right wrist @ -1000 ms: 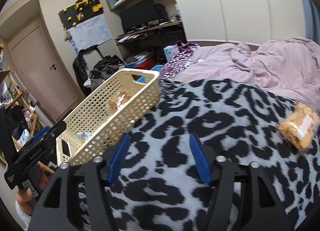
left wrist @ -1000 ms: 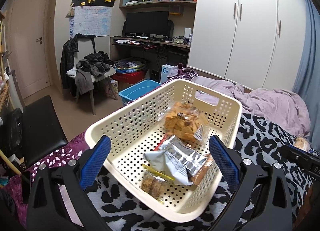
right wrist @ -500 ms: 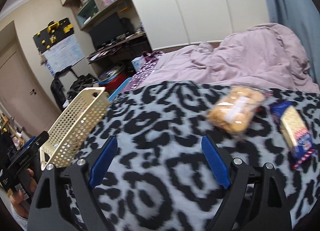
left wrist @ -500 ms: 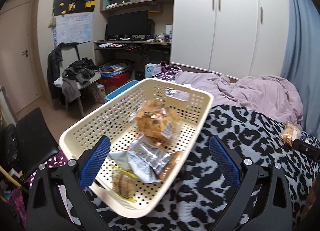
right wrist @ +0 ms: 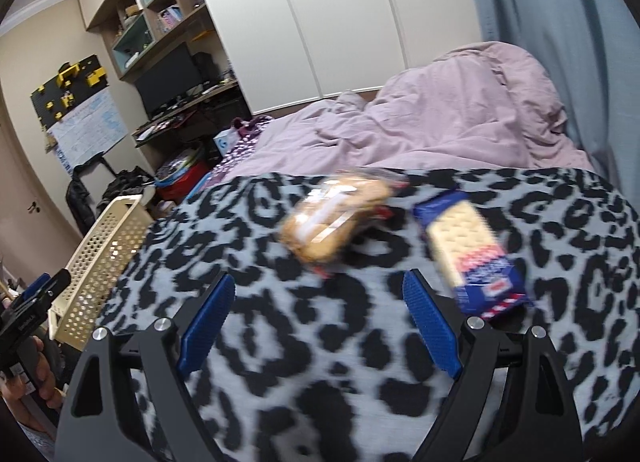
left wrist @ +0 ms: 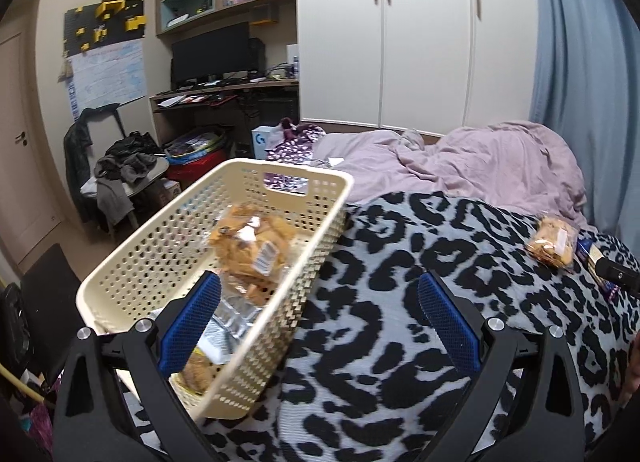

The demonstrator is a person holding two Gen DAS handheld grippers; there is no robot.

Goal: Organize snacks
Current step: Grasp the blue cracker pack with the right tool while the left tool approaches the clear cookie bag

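Observation:
A cream perforated basket (left wrist: 320, 262) (right wrist: 108, 246) sits on the leopard-print blanket and holds a clear bag of orange crackers (left wrist: 252, 246), a silver foil pack (left wrist: 228, 322) and a small cookie pack (left wrist: 196, 370). My left gripper (left wrist: 318, 322) is open, its left finger over the basket's near corner. My right gripper (right wrist: 318, 322) is open just short of a clear bag of round biscuits (right wrist: 336, 222) (left wrist: 554, 240). A blue cracker pack (right wrist: 472, 258) lies to the right of that bag.
A pink duvet (left wrist: 460, 158) is bunched at the bed's far end before white wardrobes (left wrist: 400, 30). Beyond the basket, off the bed, are a desk with a monitor (left wrist: 216, 50), a chair piled with clothes (left wrist: 120, 170) and floor clutter.
Both grippers have swung right. The basket has slid to the left in both views, and the biscuit bag and blue cracker pack have come close in front of my right gripper.

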